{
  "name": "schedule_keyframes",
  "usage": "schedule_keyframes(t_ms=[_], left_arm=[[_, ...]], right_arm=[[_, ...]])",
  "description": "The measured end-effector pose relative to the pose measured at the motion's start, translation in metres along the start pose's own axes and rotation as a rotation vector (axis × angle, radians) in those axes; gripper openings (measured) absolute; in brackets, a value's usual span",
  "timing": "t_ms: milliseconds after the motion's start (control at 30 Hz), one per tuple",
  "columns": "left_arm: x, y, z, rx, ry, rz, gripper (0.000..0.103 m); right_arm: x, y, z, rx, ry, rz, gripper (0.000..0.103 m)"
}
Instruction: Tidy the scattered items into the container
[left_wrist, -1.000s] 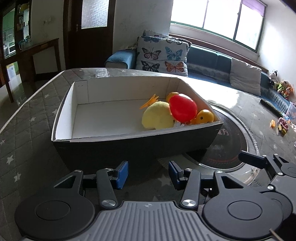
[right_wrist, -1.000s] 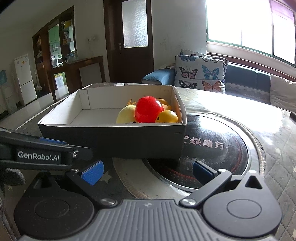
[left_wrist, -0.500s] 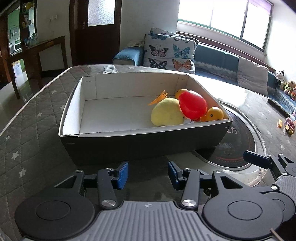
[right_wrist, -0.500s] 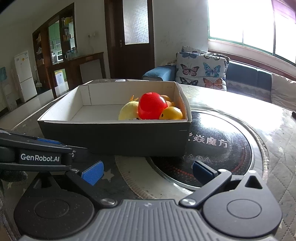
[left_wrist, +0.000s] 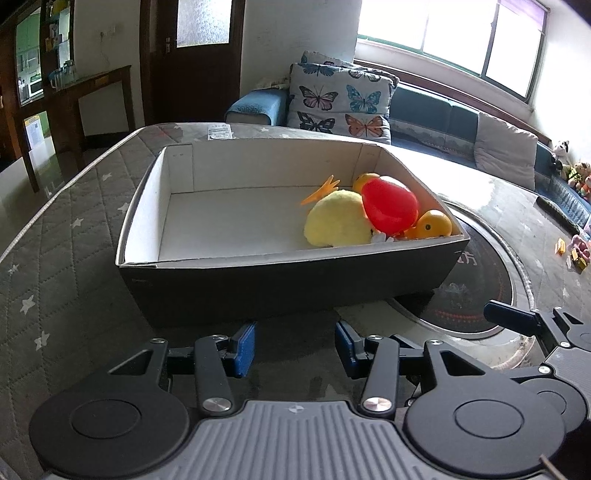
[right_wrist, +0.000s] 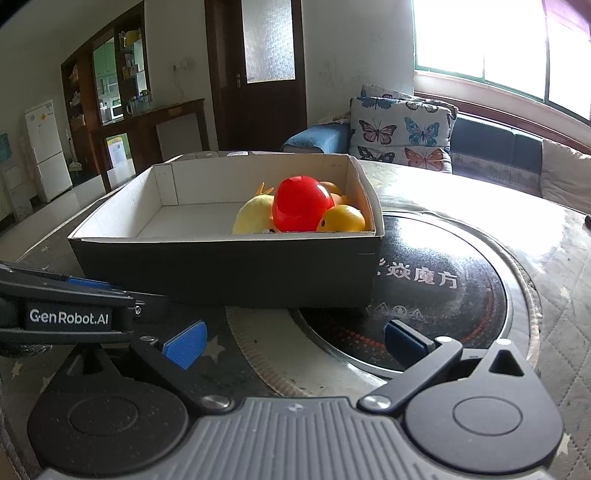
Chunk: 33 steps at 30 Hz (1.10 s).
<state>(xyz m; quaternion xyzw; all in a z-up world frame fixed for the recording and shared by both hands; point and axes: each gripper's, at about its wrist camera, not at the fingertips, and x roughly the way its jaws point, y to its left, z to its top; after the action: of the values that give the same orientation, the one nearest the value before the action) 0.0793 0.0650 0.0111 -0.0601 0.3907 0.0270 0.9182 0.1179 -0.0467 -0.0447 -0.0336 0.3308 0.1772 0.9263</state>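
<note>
The container, a dark box with a white lining, sits on the quilted table with its right near corner overlapping the round black hob plate. All visible toys are grouped in its right end: a yellow plush, a red plastic toy leaning on it, and 2 small yellow ducks, the nearer duck against the near wall and the farther duck behind. The left gripper and the right gripper both hover just in front of the near wall, jaws apart, nothing between them. Risk: a forward move could push the near wall and slide the box off the hob plate; the cause would be the low approach height. The red toy sits high on the pile and appears likely to roll if the box is jolted. A few small items lie at the far right table edge, well apart from the box; the right gripper's fingers stand between them and the left gripper. A butterfly cushion rests on the sofa beyond.
</note>
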Motion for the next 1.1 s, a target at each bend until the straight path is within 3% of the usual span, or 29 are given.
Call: schedule_keyframes(t_ms=[1100], left_arm=[[0.012, -0.008, 0.012, 0.025, 0.000, 0.056, 0.048]], right_arm=[[0.019, -0.010, 0.008, 0.016, 0.030, 0.006, 0.103]])
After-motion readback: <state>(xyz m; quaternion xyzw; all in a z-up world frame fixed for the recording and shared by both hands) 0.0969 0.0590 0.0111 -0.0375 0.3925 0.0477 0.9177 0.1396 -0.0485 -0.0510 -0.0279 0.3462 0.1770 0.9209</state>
